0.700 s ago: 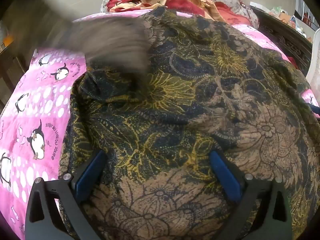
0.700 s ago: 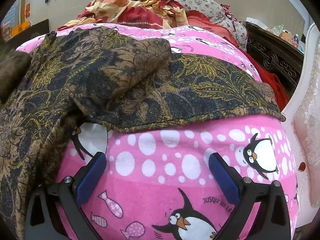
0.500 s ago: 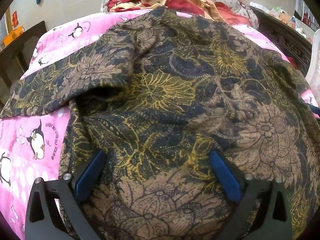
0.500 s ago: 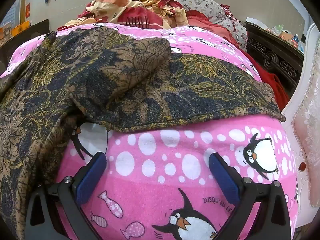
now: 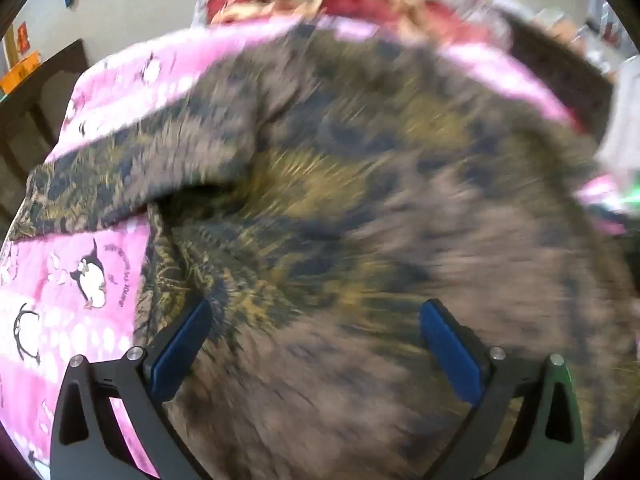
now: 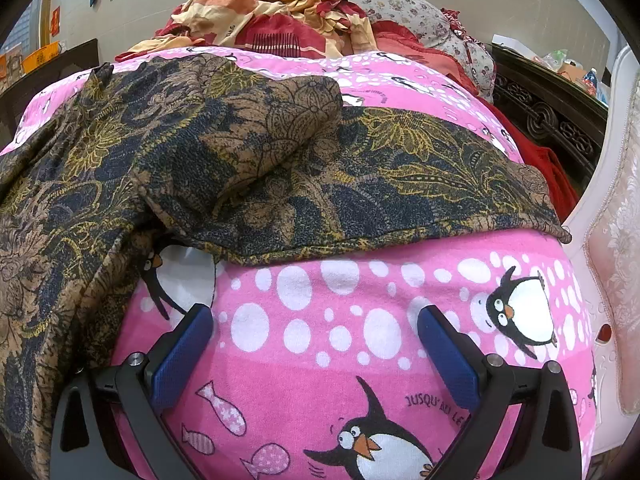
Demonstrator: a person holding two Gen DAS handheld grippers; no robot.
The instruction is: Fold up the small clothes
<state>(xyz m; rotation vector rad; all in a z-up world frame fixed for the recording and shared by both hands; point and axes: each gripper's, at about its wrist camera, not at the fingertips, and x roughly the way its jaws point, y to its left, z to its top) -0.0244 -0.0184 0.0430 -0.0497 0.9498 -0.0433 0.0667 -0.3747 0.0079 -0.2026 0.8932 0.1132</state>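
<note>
A dark blue, brown and yellow floral shirt (image 5: 360, 208) lies spread on a pink penguin blanket (image 5: 80, 312). Its left sleeve (image 5: 132, 176) lies folded over the body. My left gripper (image 5: 316, 340) hovers open and empty over the shirt's lower part; this view is motion-blurred. In the right wrist view the shirt (image 6: 240, 168) lies ahead and to the left, with its right sleeve (image 6: 272, 120) folded inward. My right gripper (image 6: 316, 340) is open and empty over the bare blanket (image 6: 340, 320), just short of the shirt's hem.
A heap of red and orange bedding (image 6: 280, 20) and a floral pillow (image 6: 380, 4) lie at the far end of the bed. A dark carved wooden frame (image 6: 552, 116) and a white padded chair (image 6: 612, 280) stand on the right.
The shirt's left sleeve was swept across and landed folded over the body. The left gripper is now moving, blurring its view. The right gripper has not moved.
</note>
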